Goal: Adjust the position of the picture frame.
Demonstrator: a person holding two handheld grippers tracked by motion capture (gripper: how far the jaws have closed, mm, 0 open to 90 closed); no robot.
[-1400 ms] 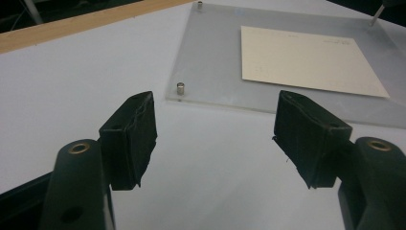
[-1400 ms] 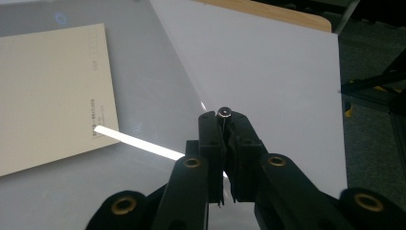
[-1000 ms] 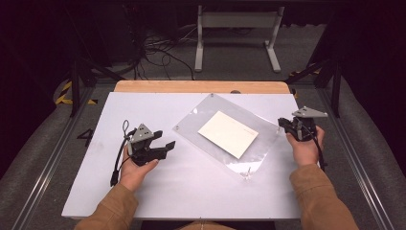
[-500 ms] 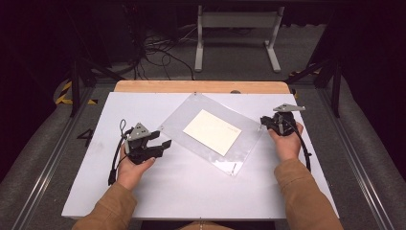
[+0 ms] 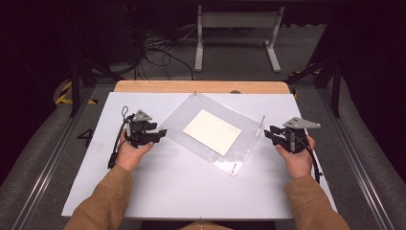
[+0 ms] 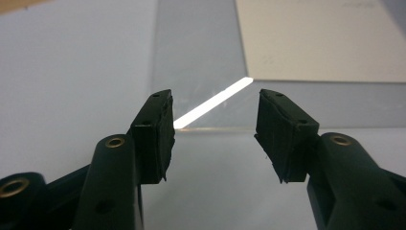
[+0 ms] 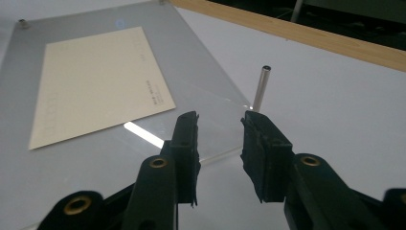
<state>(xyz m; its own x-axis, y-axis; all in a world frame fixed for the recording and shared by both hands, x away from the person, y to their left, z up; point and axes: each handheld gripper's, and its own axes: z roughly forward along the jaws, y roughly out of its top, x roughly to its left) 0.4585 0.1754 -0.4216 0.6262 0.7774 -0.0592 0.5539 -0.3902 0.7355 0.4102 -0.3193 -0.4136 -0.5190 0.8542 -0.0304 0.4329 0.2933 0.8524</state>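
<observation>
My left gripper (image 6: 214, 122) and right gripper (image 7: 220, 139) gape released, a clear rectangular acrylic sheet (image 5: 210, 132) holding a cream paper card (image 5: 212, 131) lying just ahead of both.

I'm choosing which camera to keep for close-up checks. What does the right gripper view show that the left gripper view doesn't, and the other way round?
Right gripper view: a small upright metal post at the corner of the clear acrylic sheet, printed text on the cream paper card, and the light wooden table edge behind.

Left gripper view: the sheet's edge running straight across between the open left gripper, with a bright glare streak.

Both: open black jaws, as on the right gripper, the white tabletop, the sheet and the card.
</observation>
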